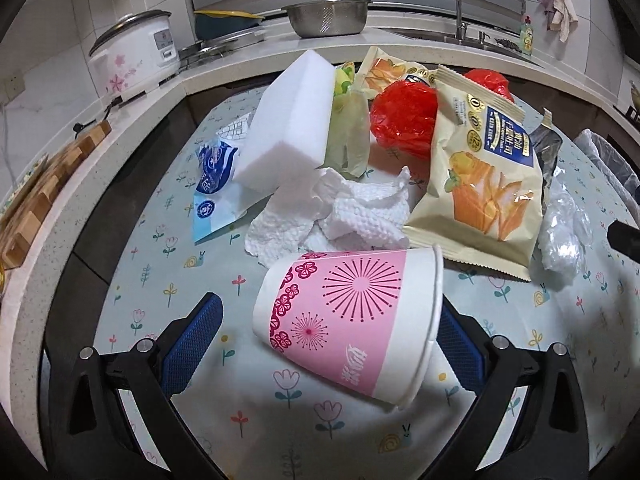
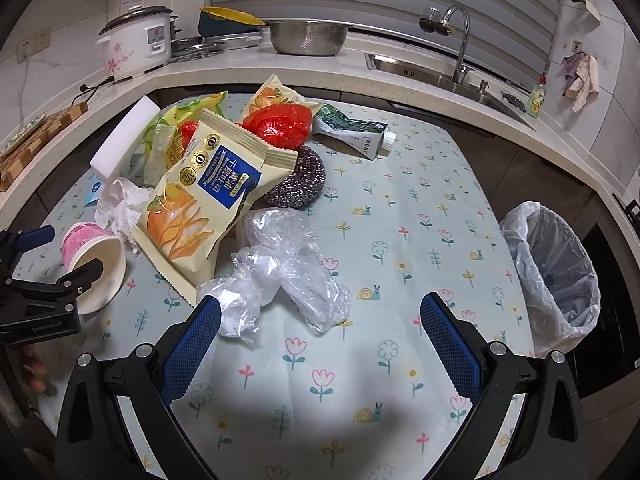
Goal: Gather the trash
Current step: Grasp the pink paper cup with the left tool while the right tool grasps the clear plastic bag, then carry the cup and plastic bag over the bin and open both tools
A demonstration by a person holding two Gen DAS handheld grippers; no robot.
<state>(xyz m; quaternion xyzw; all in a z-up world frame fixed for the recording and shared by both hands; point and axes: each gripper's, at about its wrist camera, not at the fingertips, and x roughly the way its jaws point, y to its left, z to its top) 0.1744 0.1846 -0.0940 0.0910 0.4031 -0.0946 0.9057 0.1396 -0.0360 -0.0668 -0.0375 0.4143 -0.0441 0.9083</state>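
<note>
Your left gripper [image 1: 326,320] has its fingers spread around the tipped pink-and-white paper cup [image 1: 348,316] lying on the floral-covered counter [image 1: 152,280]. Your right gripper [image 2: 320,320] hangs released just beside the crumpled clear plastic bag [image 2: 280,272], with the lined trash bin [image 2: 552,276] on its right.

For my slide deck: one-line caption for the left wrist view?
Open left claw straddles a tipped pink-and-white paper cup beside crumpled white paper towels.

Left gripper [image 1: 326,320] spread wide, low and level. Right gripper [image 2: 320,316] likewise wide, angled downward.
</note>
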